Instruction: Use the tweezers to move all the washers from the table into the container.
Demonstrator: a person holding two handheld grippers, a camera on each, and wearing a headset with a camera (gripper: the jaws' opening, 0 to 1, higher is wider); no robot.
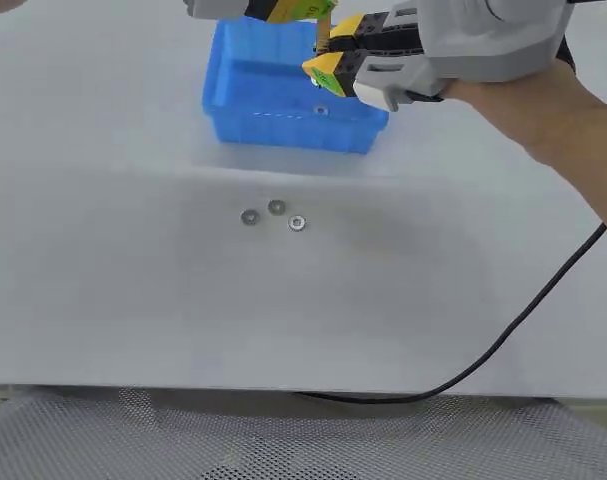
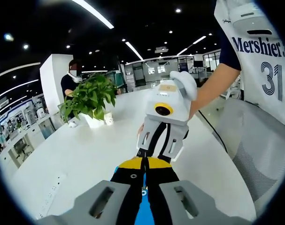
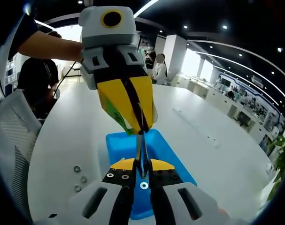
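Three small silver washers [image 1: 276,207] lie loose on the pale grey worktop [image 1: 133,300], and a fourth washer [image 1: 321,110] is already inside the blue plastic container [image 1: 245,125] behind them. Above the bin, the left tool [image 3: 141,125] looks clenched on one end of the slim metal tweezers [image 3: 142,150], while the right tool [image 3: 142,166] is pinched shut lower down. For the next pick, I'd come down steeply, straddle one rim and squeeze gently so the washer doesn't skate away.

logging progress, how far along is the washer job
Done: at least one washer lies in the blue container. In hand: the left gripper and right gripper hold the tweezers over it. Left: three washers on the table.
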